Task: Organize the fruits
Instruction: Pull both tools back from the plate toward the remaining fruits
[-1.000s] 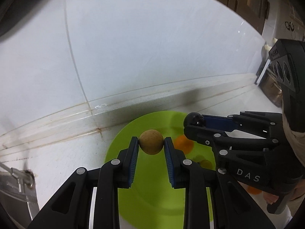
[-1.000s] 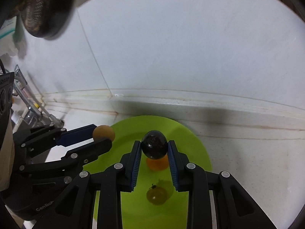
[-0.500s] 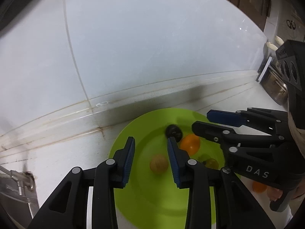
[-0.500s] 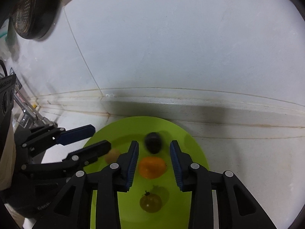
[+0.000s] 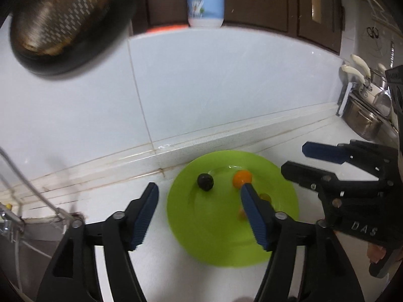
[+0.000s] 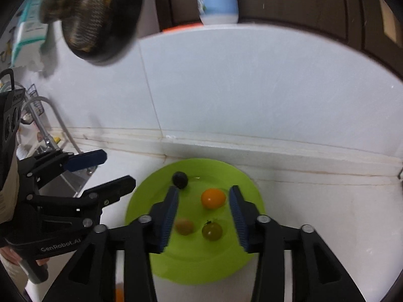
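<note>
Both grippers pulled back since release, fingers wide apart, empty; green plate holds 4 fruits.

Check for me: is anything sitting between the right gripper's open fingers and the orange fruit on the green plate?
Nothing visible blocks it. The right gripper is open and the orange fruit lies in the gap between its fingertips on the green plate. The dark fruit sits off beside the left fingertip, clear of that gap.
</note>
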`<state>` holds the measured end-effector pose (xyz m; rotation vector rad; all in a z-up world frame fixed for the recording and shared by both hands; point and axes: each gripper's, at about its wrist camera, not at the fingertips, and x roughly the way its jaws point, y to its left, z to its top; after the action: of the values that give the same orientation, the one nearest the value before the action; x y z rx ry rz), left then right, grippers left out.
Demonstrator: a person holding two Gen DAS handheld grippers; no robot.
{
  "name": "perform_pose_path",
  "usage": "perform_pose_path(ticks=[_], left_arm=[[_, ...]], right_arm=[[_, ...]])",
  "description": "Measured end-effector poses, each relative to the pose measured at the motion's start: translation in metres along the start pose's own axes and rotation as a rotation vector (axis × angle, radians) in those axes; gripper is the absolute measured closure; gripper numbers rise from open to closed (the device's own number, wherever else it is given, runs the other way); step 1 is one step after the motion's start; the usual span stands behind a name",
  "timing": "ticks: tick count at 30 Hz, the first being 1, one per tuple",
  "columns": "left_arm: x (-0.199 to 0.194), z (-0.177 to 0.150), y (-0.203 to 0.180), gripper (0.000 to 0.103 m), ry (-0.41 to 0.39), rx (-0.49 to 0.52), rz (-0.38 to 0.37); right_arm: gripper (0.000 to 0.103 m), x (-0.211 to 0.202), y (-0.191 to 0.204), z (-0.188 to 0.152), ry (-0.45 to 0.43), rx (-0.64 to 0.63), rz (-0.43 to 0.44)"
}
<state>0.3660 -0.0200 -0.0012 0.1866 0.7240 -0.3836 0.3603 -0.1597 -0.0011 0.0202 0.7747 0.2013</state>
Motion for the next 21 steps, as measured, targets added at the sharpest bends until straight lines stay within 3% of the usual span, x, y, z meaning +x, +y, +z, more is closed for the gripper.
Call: perform_pose_path(ticks=[6,9,21], left_arm=[[-0.043,-0.020,0.000,0.020,-0.047,-0.027,0.027],[-0.062,-0.029,0.000,0.019,-0.066,-0.023,0.044],[-0.119,-0.068,-0.009,0.015,-0.114,0.009,0.065]], right_arm=[[0.055,-0.043,0.015,-0.013,-0.081,-0.022,-0.019],[0.051,-0.058,0.022,-0.019,-0.106,-0.039,-0.039],[0.051,-0.110,0.053,-0.054,-0.140,-0.093,-0.038]])
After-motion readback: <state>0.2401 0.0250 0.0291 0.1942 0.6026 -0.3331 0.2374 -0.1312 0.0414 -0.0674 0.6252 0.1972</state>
